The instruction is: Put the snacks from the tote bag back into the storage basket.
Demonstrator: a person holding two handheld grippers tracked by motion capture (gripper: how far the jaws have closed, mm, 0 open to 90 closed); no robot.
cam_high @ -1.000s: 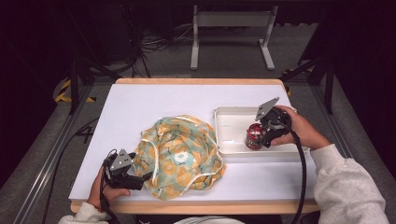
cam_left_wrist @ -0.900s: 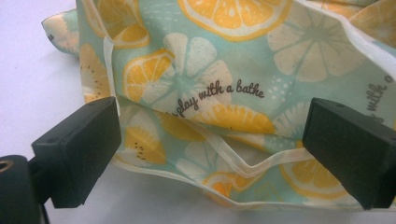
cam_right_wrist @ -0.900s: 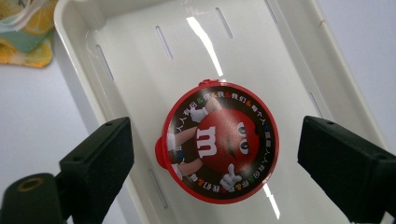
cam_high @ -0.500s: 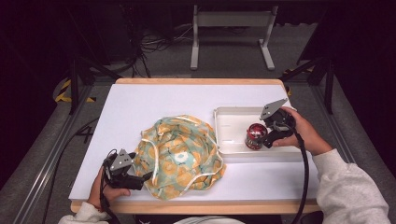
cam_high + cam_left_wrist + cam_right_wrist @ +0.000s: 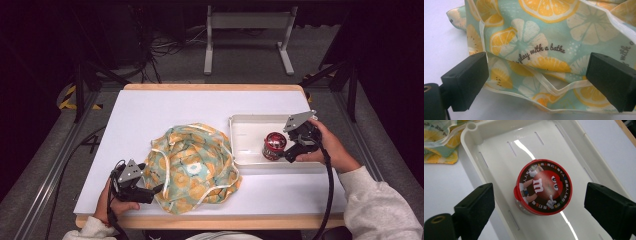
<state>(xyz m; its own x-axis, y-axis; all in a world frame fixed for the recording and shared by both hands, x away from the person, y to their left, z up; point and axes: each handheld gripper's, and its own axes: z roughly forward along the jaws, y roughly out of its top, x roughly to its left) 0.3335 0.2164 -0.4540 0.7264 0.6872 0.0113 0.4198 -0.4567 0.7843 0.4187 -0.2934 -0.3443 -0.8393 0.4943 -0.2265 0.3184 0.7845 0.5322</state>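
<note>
On the white table point(image 5: 150, 110) we see the lemon-print cloth bag point(image 5: 192, 167) lying between the apart jaws of our left gripper point(image 5: 536, 82), while in the white tray point(image 5: 245, 125) the red-lidded candy tub point(image 5: 544, 186) stands free between the right gripper point(image 5: 539, 207) jaws, which have just been opening.

I see a round candy tub point(image 5: 274, 145) with a red lid standing upright in the white tray point(image 5: 248, 131), toward the tray's 4 o'clock corner. Looking along the right gripper, the lid point(image 5: 543, 186) faces up and carries a red cartoon character with a white "m", ringed by small coloured letters on dark brown. At the desk's 7 o'clock lies a crumpled cloth bag point(image 5: 192, 167), pale teal with yellow citrus slices and white trim cords; its near hem point(image 5: 554, 91) is folded, and its print reads "play with a bathe".
</note>
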